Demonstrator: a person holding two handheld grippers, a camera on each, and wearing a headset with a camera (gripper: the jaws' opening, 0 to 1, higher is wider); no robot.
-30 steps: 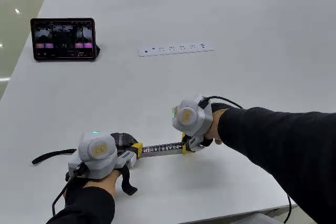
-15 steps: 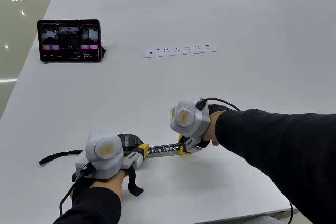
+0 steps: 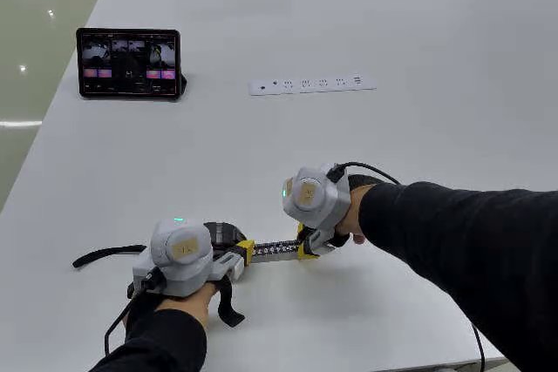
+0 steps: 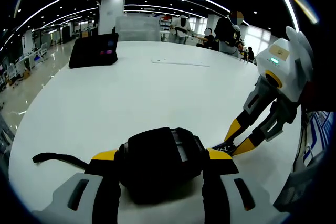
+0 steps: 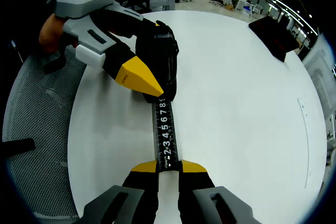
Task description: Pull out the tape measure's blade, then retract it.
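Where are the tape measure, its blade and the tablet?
tape measure (image 4: 160, 163): left gripper view, middle of its black case.
blade (image 5: 166, 129): right gripper view, on the printed numbers.
tablet (image 3: 129, 62): head view, middle of its screen.

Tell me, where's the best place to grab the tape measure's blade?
Probably its free end, coming in along the blade from the side away from the black case. It is a thin, straight strip, and the right gripper is shut on that end just so.
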